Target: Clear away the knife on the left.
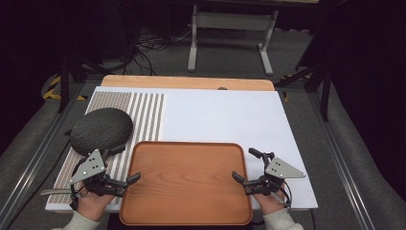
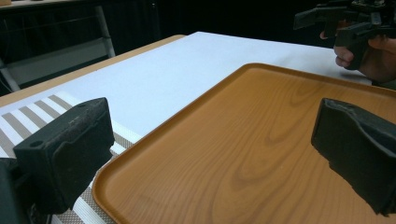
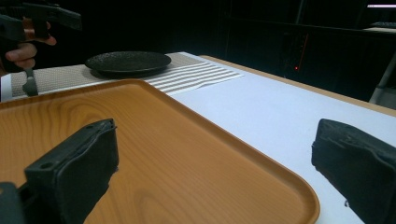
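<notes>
1. The bench [image 1: 249, 85] is a pale wooden top, its far edge showing beyond a large white sheet [image 1: 225, 117] that covers most of it.
2. On the sheet, at the near middle, lies a wooden tray [image 1: 186, 184] with rounded corners and a raised rim; its near edge reaches the bench's near edge, and its surface is bare. In the left gripper view its near corner sits between the two jaws, and in the right gripper view its right rim runs between that gripper's jaws.
3. A striped placemat [image 1: 146, 117] lies on the left part of the sheet, its right edge just beside the tray's left rim.
4. A dark, rough-textured plate [image 1: 101, 129] rests on the placemat, behind and to the left of the tray, apart from it.
5. The left gripper [image 1: 125, 168], held in a hand at the tray's left rim, has its fingers [image 2: 65, 149] released and spread wide, straddling the rim without touching it as far as can be seen.
6. The right gripper [image 1: 247, 164], held in the other hand at the tray's right rim, likewise has its fingers [image 3: 74, 168] released, one over the tray and one over the white sheet, gripping nothing.
</notes>
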`<state>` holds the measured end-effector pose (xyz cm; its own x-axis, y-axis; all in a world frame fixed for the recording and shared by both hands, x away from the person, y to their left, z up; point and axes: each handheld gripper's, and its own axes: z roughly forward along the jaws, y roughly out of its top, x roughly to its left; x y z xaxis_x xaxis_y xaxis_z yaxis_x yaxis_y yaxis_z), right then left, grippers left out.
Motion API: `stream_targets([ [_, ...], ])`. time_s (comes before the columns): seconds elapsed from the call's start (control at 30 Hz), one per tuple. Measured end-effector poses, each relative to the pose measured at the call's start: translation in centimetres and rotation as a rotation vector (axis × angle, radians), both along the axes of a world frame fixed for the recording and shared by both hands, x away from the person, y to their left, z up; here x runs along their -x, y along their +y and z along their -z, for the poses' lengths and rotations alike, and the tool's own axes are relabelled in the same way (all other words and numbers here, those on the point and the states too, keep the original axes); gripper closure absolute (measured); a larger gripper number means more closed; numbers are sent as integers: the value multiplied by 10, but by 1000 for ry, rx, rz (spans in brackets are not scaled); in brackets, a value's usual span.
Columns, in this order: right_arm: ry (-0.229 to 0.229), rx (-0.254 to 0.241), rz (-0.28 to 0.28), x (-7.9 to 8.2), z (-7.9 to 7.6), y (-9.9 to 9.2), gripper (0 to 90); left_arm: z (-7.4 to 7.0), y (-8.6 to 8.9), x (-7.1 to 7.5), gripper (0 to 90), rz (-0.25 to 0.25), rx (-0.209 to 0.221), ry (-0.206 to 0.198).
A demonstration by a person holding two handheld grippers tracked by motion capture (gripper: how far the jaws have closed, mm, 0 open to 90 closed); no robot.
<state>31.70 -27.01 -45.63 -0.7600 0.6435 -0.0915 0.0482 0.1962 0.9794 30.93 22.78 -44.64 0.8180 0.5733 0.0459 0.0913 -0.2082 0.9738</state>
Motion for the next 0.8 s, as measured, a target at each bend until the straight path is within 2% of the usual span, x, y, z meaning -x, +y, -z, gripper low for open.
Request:
stream_targets([
  [0.17,2,-3,2,0,0,-1,11,-6,1,-2,2,11,-12,6],
  [0.27,2,-2,2,0,0,-1,11,-9,2,-3,6,42,-22,21],
  [0.33,4,-3,0,0,1,-1,11,-12,3,-4,9,67,-44,24],
  [0.43,5,-2,-2,0,1,-1,12,-14,3,-4,20,88,-53,34],
  [0.47,5,-3,-3,0,1,-1,13,-16,3,-5,28,108,-74,37],
  [0.7,7,0,-10,0,1,-1,16,-24,6,-5,56,150,-132,51],
  [0.8,9,-1,-13,0,1,-1,18,-27,10,-6,69,170,-149,72],
])
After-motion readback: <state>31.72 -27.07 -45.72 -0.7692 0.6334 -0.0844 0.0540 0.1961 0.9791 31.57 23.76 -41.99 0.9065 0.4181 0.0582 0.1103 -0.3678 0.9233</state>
